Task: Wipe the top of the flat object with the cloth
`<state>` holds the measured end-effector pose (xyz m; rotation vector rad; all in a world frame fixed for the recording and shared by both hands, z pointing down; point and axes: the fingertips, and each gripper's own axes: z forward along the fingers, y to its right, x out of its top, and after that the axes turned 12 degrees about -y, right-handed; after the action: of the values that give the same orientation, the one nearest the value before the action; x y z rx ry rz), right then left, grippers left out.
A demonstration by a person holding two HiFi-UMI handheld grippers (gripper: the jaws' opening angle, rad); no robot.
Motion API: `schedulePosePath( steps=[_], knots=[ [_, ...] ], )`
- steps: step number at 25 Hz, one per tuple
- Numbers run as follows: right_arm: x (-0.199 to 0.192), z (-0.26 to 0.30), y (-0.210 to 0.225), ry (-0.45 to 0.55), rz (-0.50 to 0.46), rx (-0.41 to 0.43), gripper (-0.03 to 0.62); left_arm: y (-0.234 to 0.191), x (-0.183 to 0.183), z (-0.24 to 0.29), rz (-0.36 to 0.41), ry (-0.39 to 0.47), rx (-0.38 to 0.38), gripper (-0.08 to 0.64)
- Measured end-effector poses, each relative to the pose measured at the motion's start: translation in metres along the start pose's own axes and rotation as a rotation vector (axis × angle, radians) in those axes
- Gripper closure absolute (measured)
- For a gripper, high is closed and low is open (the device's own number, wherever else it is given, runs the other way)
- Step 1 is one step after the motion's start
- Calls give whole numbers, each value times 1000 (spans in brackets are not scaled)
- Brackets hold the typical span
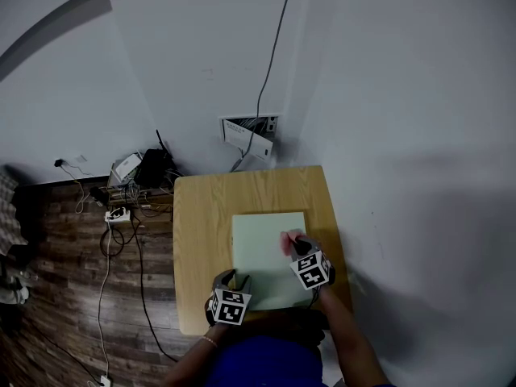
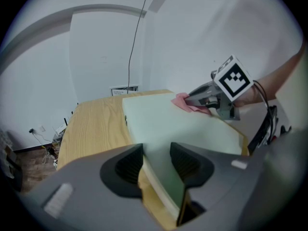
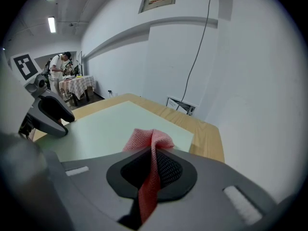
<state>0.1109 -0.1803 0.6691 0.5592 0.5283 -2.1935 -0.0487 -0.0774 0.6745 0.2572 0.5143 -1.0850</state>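
The left gripper (image 2: 157, 163) pinches the near corner of the green board (image 2: 183, 124), which lies flat on the table (image 2: 91, 124). The board looks stiff and light, so holding its edge should stop it sliding. The pink cloth (image 3: 147, 139) is soft and floppy. The right gripper (image 3: 153, 158) squeezes it tight on the board's right side.

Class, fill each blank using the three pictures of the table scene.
The right claw grips a ____ cloth.
The cloth touches a pale green board lying on a ____ table.
The left claw is closed on the edge of the ____.
Missing words: pink; wooden; board.
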Motion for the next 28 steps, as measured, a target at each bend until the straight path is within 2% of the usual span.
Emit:
schedulePosePath(
  steps=[17,28],
  knots=[
    [-17,-7,15,20,108,-27,577,2,0,1,-1,3,1,380],
    [-14,-7,16,54,125,-43,577,2,0,-2,2,4,0,380]
  ],
)
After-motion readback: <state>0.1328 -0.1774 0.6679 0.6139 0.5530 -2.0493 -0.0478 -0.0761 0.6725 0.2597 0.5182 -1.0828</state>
